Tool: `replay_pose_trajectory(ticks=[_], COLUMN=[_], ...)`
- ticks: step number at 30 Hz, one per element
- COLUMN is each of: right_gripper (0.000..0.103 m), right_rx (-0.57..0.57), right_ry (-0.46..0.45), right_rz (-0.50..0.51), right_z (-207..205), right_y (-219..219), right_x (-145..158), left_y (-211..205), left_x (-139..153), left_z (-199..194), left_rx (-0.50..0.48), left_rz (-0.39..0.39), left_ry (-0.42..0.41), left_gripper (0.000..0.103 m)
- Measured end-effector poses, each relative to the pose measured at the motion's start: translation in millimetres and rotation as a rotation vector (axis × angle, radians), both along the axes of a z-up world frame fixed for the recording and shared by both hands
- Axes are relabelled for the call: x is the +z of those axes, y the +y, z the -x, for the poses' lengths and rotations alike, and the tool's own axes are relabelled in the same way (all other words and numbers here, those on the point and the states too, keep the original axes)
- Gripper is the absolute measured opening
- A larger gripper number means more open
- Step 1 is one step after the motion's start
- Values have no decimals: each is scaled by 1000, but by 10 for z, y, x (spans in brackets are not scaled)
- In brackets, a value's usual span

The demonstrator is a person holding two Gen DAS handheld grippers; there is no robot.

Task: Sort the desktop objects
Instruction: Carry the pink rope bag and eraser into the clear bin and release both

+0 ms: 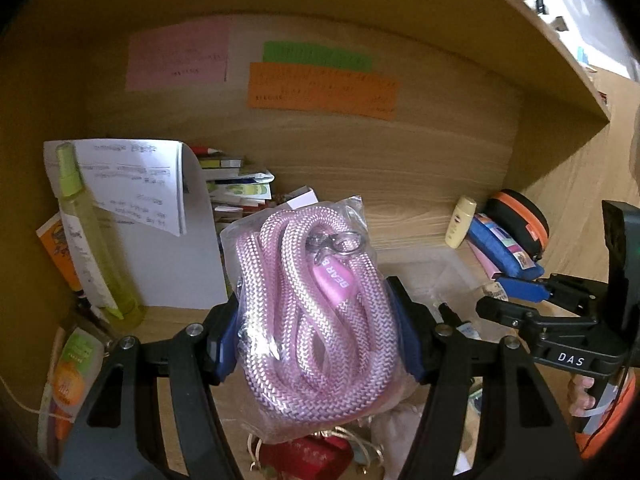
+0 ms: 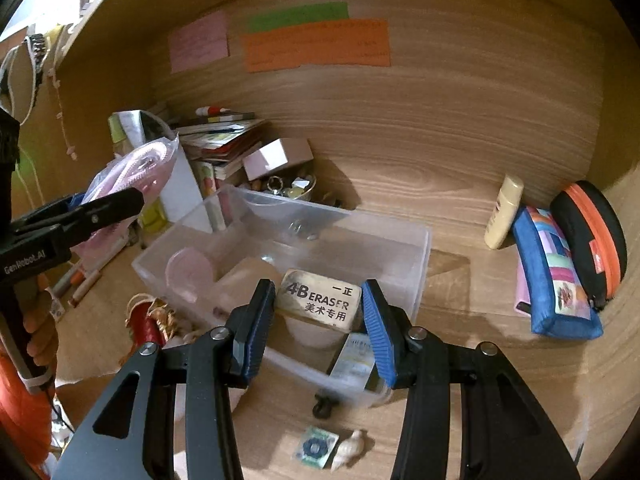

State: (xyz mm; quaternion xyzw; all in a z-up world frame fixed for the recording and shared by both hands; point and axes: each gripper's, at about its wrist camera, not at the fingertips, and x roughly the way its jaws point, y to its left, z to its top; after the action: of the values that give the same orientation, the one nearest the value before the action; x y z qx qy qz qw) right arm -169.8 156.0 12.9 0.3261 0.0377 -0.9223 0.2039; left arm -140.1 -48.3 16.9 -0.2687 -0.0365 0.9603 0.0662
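Observation:
My left gripper (image 1: 316,332) is shut on a clear bag of coiled pink rope (image 1: 312,312) and holds it up above the desk; the bag also shows at the left of the right wrist view (image 2: 136,172). My right gripper (image 2: 320,320) is shut on a tan 4B eraser (image 2: 320,300) and holds it over the near side of a clear plastic bin (image 2: 416,248). The bin holds a pink round lid (image 2: 188,276) and other small items. The right gripper also shows at the right of the left wrist view (image 1: 500,300).
A cream bottle (image 2: 504,212), a blue pouch (image 2: 552,280) and a black-orange case (image 2: 592,236) stand at the right wall. Books, papers and a bowl of trinkets (image 2: 288,188) are at the back left. A green spray bottle (image 1: 88,232), a red item (image 2: 144,328), a shell (image 2: 348,448) and pens lie around.

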Motion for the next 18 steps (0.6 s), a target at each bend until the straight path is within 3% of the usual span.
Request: replay_pose_trajectory(ticks=[18], right_gripper=[41], right_rx=[34], right_ry=[-94], right_rz=[-18], right_z=[363], right_y=[-165], right_x=[-387], left_y=[166], left_x=[-506], left_z=[513], left_rx=[-33], left_rz=[40], left_ry=[-145], left_gripper=[64])
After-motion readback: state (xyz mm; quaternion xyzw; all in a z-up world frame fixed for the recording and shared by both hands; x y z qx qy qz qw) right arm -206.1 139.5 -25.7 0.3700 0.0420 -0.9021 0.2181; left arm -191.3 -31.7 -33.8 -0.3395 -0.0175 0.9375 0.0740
